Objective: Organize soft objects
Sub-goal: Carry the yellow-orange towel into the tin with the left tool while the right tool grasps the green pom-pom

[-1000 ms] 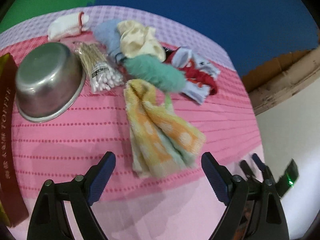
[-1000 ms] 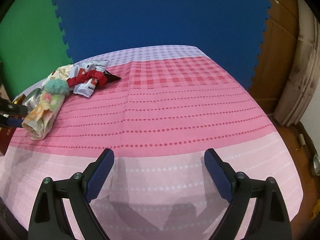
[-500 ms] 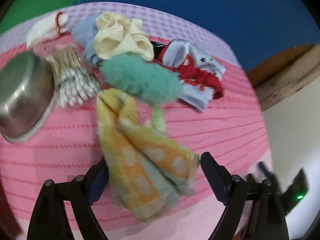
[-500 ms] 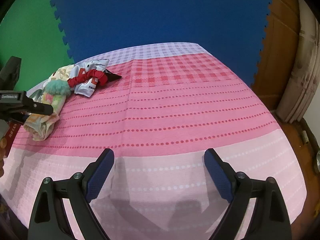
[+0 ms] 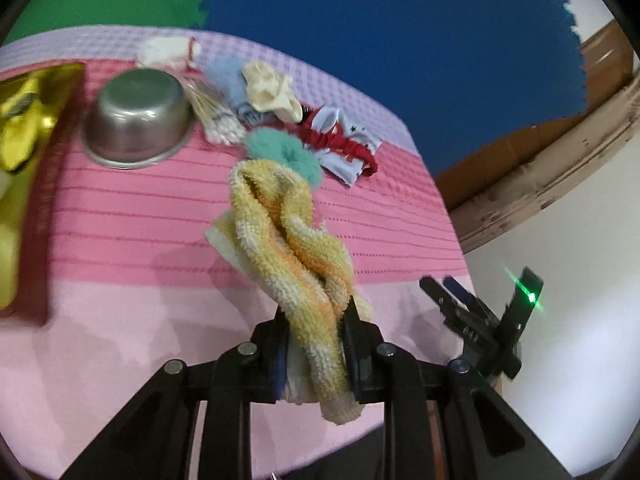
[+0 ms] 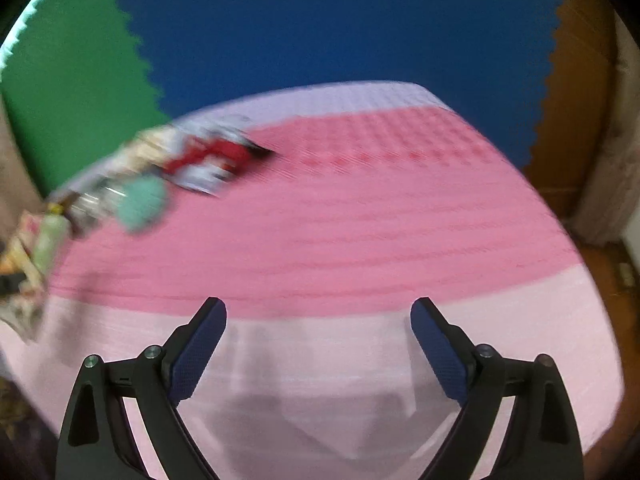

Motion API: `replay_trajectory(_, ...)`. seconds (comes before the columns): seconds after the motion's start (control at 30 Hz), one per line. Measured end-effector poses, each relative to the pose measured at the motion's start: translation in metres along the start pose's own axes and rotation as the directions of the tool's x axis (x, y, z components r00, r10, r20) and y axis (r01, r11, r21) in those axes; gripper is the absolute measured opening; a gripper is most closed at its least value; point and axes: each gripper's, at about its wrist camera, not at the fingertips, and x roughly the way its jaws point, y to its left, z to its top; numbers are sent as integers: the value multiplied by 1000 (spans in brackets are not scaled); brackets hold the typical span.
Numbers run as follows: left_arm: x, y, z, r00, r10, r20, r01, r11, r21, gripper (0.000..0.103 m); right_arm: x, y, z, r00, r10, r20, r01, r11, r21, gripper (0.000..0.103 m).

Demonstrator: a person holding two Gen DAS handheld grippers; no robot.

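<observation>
A yellow and orange terry towel [image 5: 288, 240] hangs lifted off the pink tablecloth, its lower end between the jaws of my left gripper [image 5: 316, 310]. The jaws are closing and the pads press on the towel. Behind it lies a pile of soft things: a teal fluffy piece [image 5: 280, 152], a red scrunchie [image 5: 340, 144] on a pale printed cloth, a cream cloth [image 5: 268, 88] and a light blue fluffy piece [image 5: 228, 76]. My right gripper [image 6: 318, 312] hovers open over the bare pale pink cloth, nothing between its fingers. In its blurred view the pile [image 6: 192, 160] is at far left.
A steel bowl [image 5: 140, 120] lies upside down at the left, with a bundle of cotton swabs [image 5: 216, 120] beside it and a white sock [image 5: 168, 50] behind. A gold and brown box [image 5: 24, 140] lies along the left edge. The table edge drops off at the right.
My left gripper moved onto the towel, its jaws came together on the near end and lifted it. The right gripper stayed open and its view swung slightly.
</observation>
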Motion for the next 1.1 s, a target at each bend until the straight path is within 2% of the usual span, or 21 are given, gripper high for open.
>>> replay_trajectory(0.07, -21, 6, -7, 1000, 6, 24, -6, 1000, -1, 23, -8, 25, 12, 996, 84, 21, -83, 995, -53, 92)
replay_trajectory(0.17, -41, 5, -18, 998, 20, 51, -19, 1000, -8, 23, -5, 65, 33, 978, 207, 2, -205, 970, -129, 92)
replay_trajectory(0.27, -60, 9, -20, 997, 26, 76, -24, 999, -25, 23, 14, 105, 52, 968, 246, -41, -249, 945, -210, 91)
replay_trajectory(0.37, -85, 19, -25, 993, 47, 112, -43, 998, -40, 24, 40, 131, 63, 971, 225, -84, -239, 937, -255, 83)
replay_trajectory(0.43, -104, 29, -28, 990, 58, 131, -51, 997, -60, 24, 59, 139, 69, 965, 233, -124, -257, 938, -234, 76)
replay_trajectory(0.67, -153, 72, -25, 969, 145, 202, -118, 983, -140, 25, 100, 159, 74, 966, 177, -186, -220, 944, -248, 75)
replay_trajectory(0.8, -170, 97, -16, 956, 194, 218, -160, 973, -166, 25, 118, 167, 73, 964, 144, -225, -203, 943, -264, 75)
replay_trajectory(0.83, -169, 103, -11, 954, 210, 215, -175, 970, -172, 25, 122, 169, 72, 961, 146, -233, -207, 942, -263, 73)
replay_trajectory(0.87, -167, 110, -7, 952, 223, 210, -188, 967, -174, 26, 126, 172, 71, 960, 138, -243, -203, 943, -265, 62)
replay_trajectory(1.03, -152, 149, 11, 938, 309, 157, -278, 942, -190, 28, 134, 179, 71, 964, 86, -254, -163, 940, -301, 32)
replay_trajectory(1.1, -141, 163, 18, 935, 333, 125, -307, 933, -190, 35, 135, 179, 71, 961, 86, -261, -166, 938, -303, 28)
